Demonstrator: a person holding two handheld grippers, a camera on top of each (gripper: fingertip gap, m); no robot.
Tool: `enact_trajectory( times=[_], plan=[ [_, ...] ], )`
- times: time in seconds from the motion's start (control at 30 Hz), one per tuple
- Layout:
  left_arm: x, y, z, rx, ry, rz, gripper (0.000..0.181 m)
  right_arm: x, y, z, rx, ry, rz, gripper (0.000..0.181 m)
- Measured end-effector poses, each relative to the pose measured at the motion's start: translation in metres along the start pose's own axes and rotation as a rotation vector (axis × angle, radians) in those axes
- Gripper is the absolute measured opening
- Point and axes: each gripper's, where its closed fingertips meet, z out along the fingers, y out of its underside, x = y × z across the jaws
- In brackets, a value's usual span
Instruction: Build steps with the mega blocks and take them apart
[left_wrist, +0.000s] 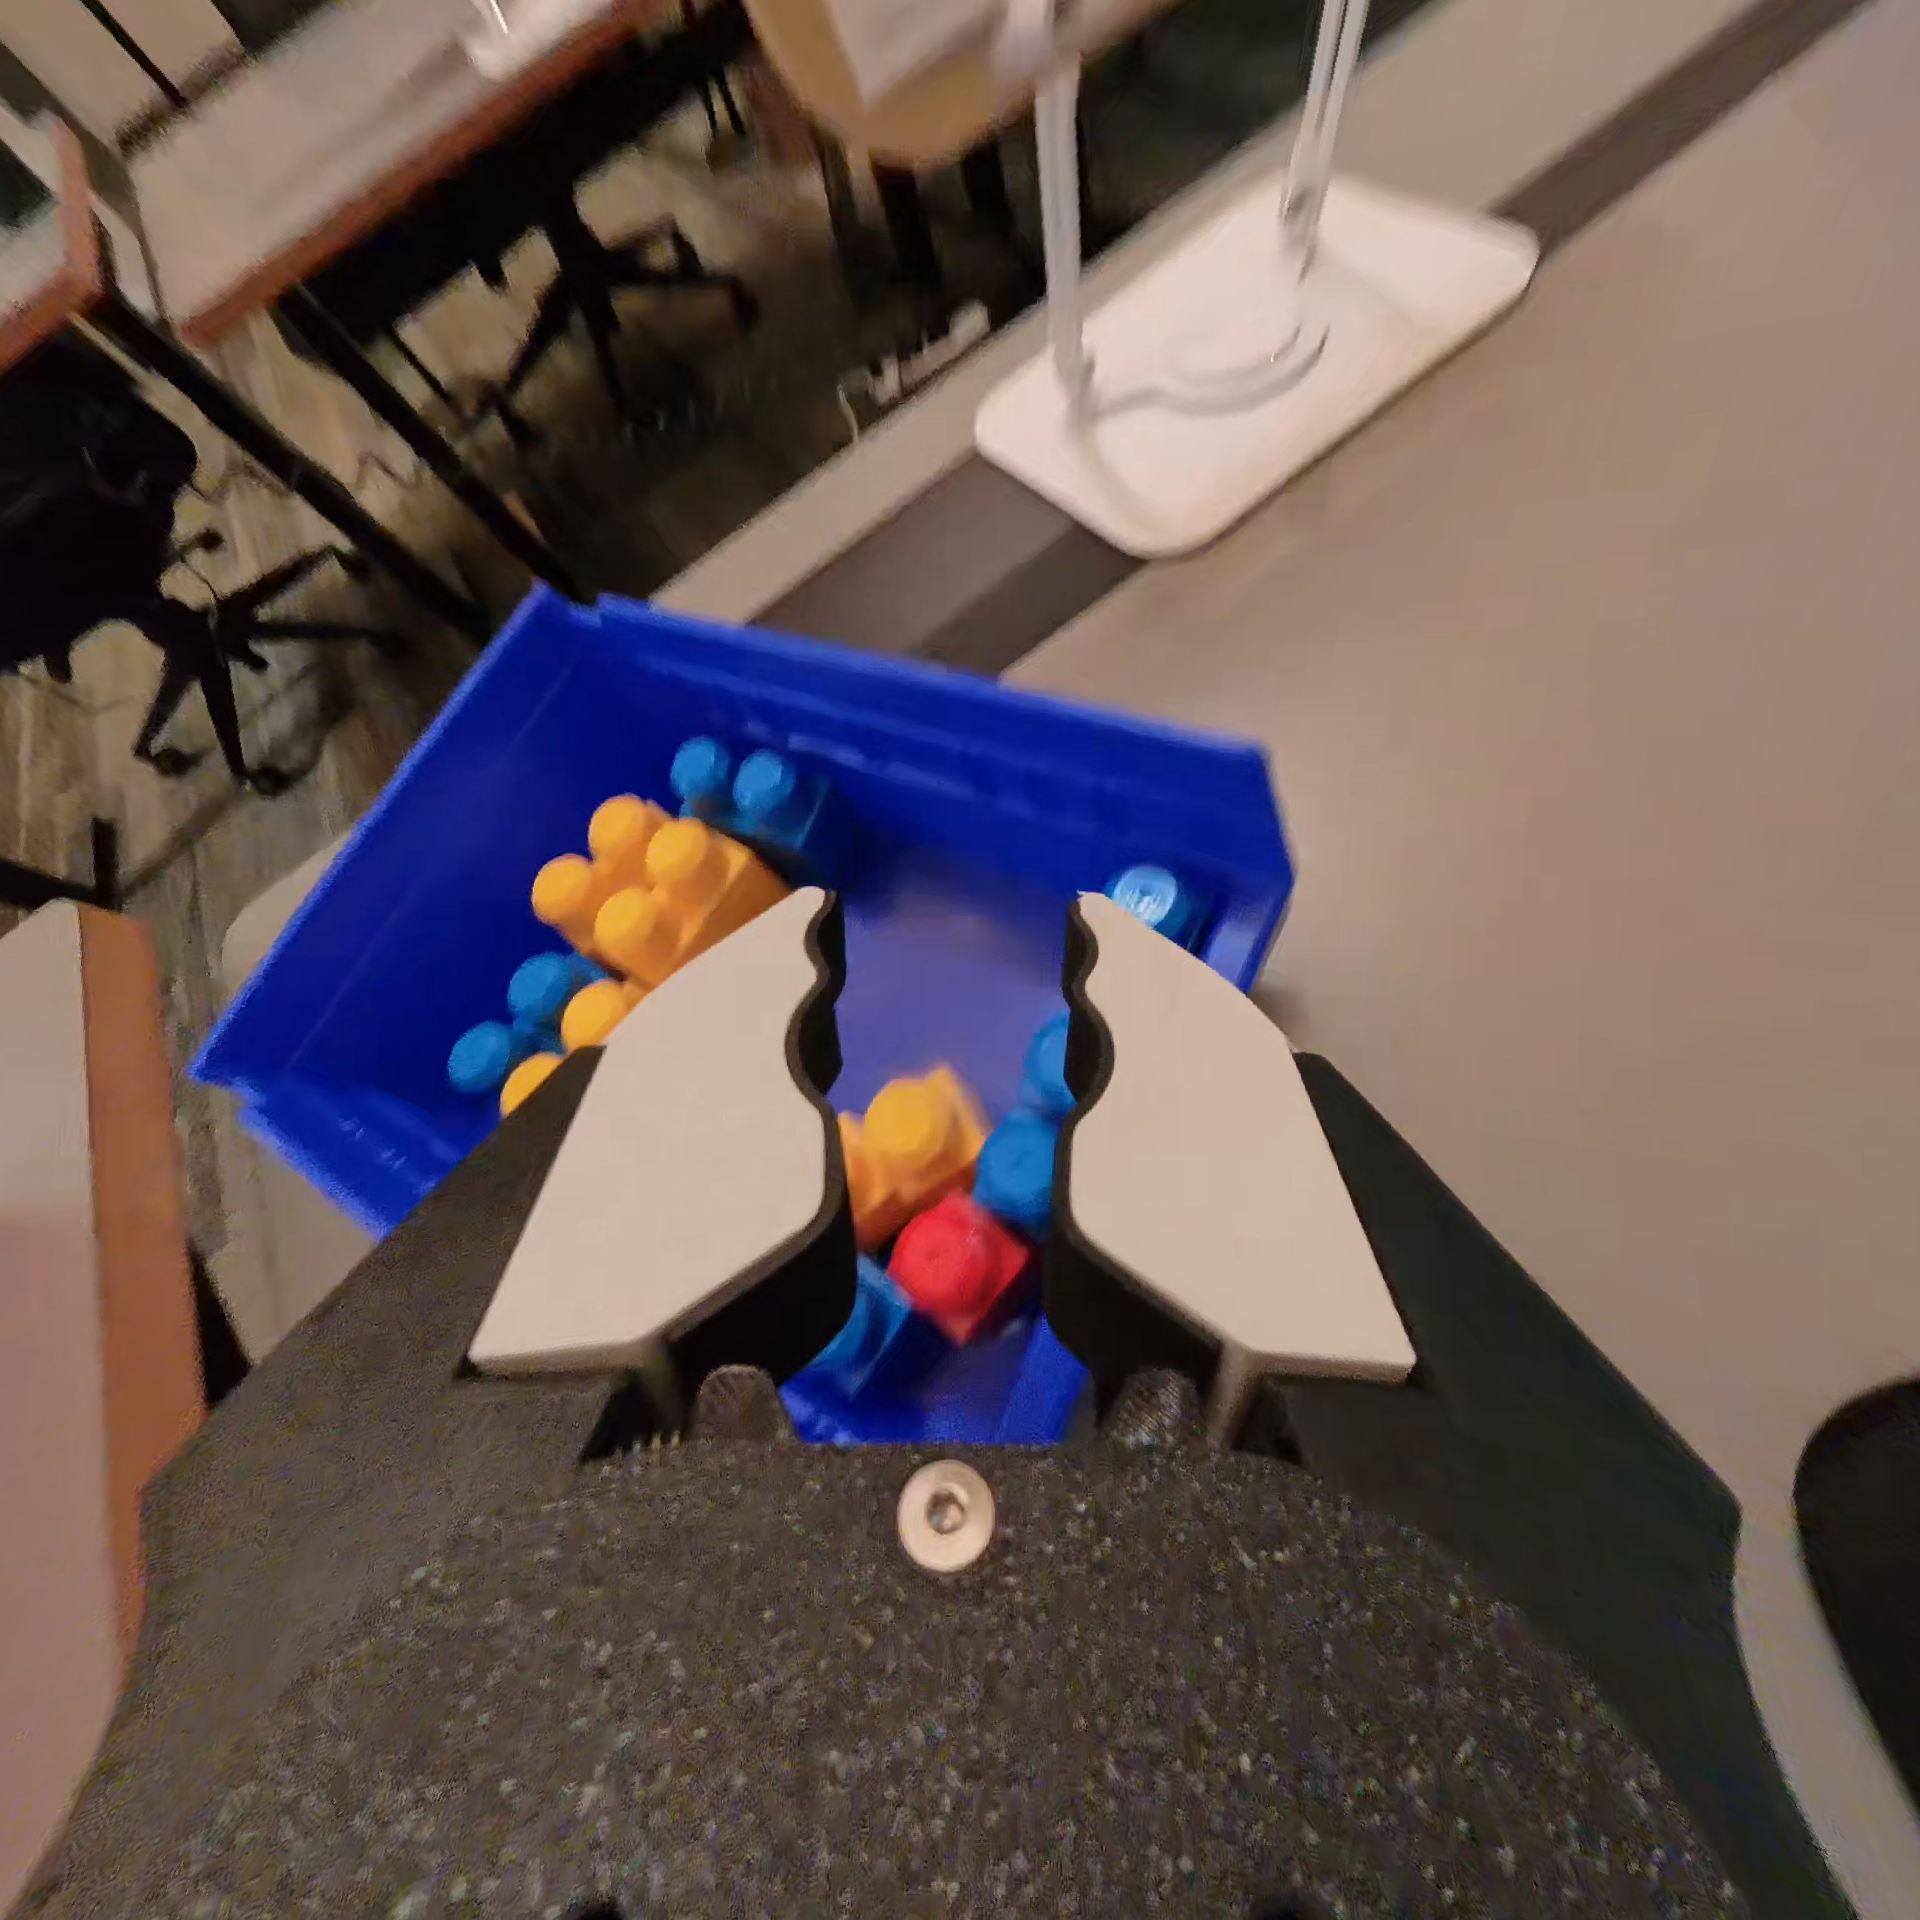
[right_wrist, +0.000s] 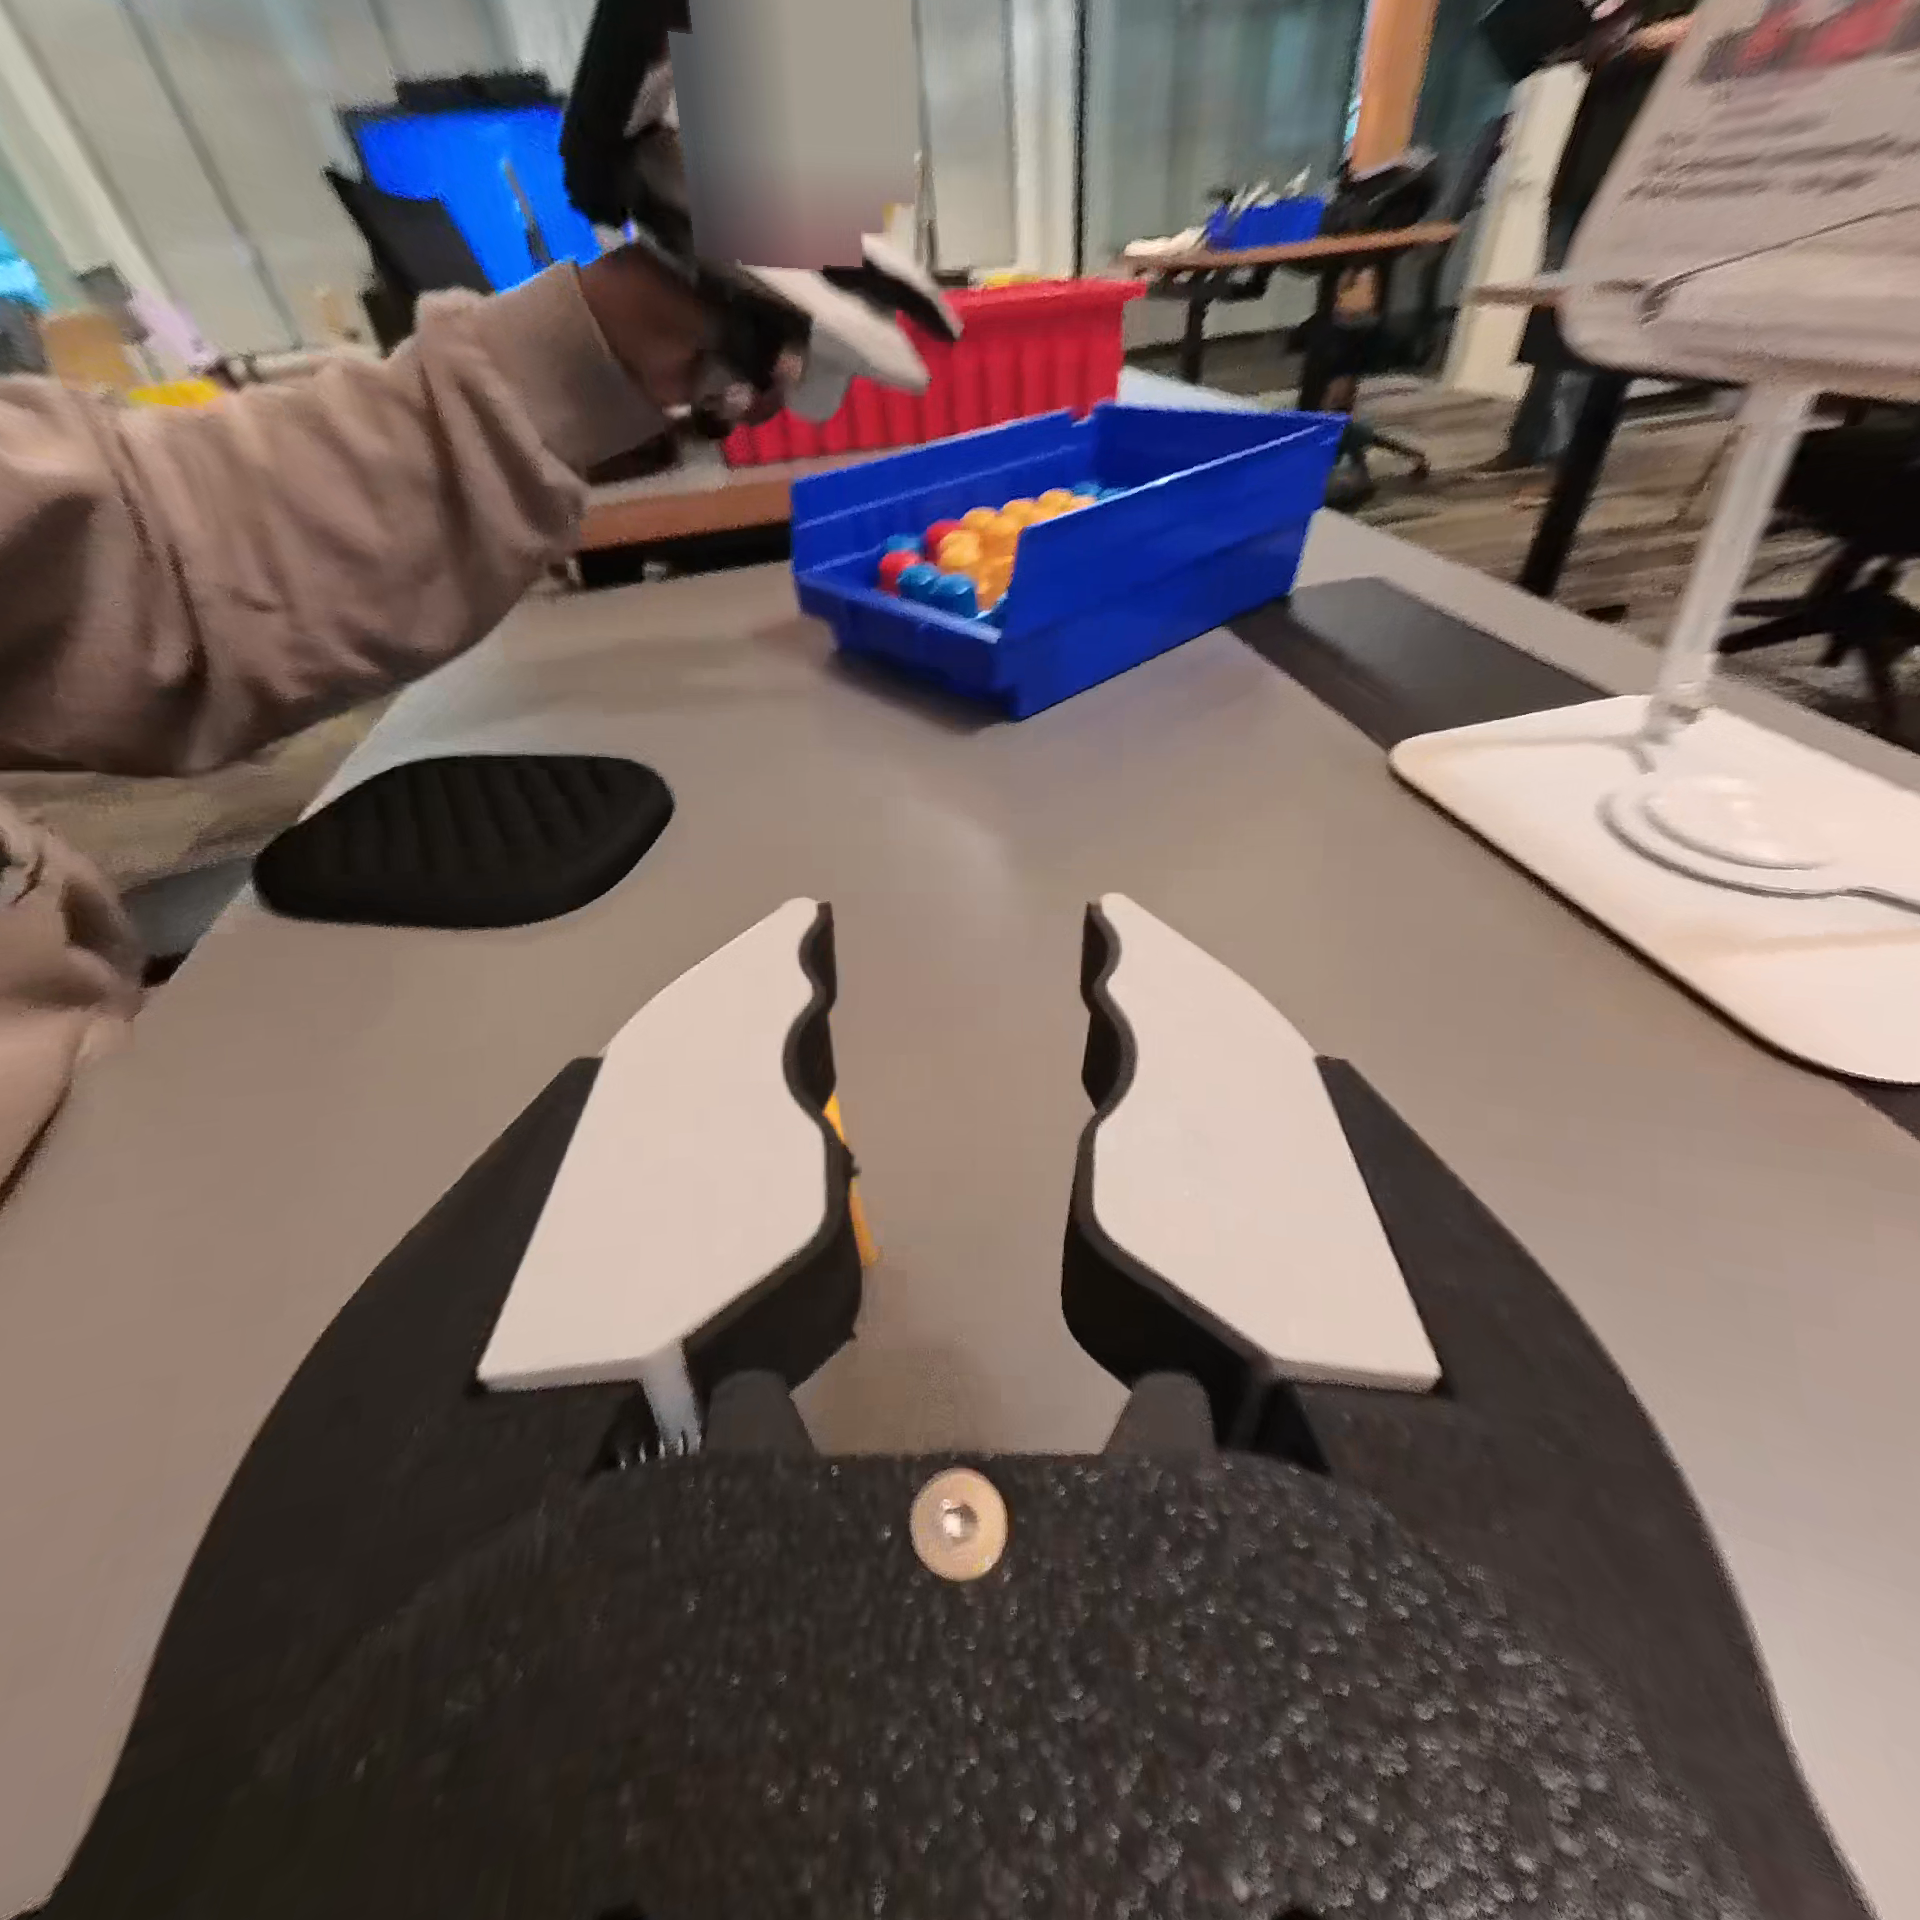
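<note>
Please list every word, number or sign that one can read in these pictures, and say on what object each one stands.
Sign card on the clear stand, right wrist view: several dark printed lines, too blurred to read.
Blue bin: no writing visible.
Mega blocks in the bin: no writing visible.
So nothing here can be read.

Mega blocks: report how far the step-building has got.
No steps show on the grey table. The mega blocks lie loose in the blue bin. The left gripper hovers open over them; the right gripper is open, low over the table. Building remains.
</note>
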Motion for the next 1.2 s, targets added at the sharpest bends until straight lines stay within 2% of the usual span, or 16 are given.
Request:
enact_trajectory(
  times=[0.2, 0.5, 0.67, 0.8, 1.07, 1.2],
  plan=[
    [-0.027, 0.066, 0.005, -0.451, 0.099, 0.160, 0.036, 0.012, 0.000, -0.005, 0.012, 0.061, 0.002, 0.039],
    [-0.043, 0.109, 0.009, -0.808, 0.241, 0.332, 0.037, 0.008, 0.013, 0.002, -0.054, 0.045, -0.005, 0.036],
    [-0.034, 0.126, 0.002, -0.953, 0.329, 0.383, 0.038, 0.009, 0.017, 0.002, -0.075, 0.044, -0.005, 0.035],
    [-0.039, 0.138, 0.000, -1.048, 0.306, 0.448, 0.041, 0.009, 0.021, 0.003, -0.092, 0.037, -0.001, 0.034],
    [-0.034, 0.155, 0.009, -1.125, 0.310, 0.478, 0.032, 0.009, 0.024, 0.003, -0.108, 0.031, 0.000, 0.034],
    [-0.039, 0.151, 0.005, -1.160, 0.275, 0.532, 0.032, 0.010, 0.025, 0.002, -0.109, 0.035, 0.004, 0.034]
  ],
)
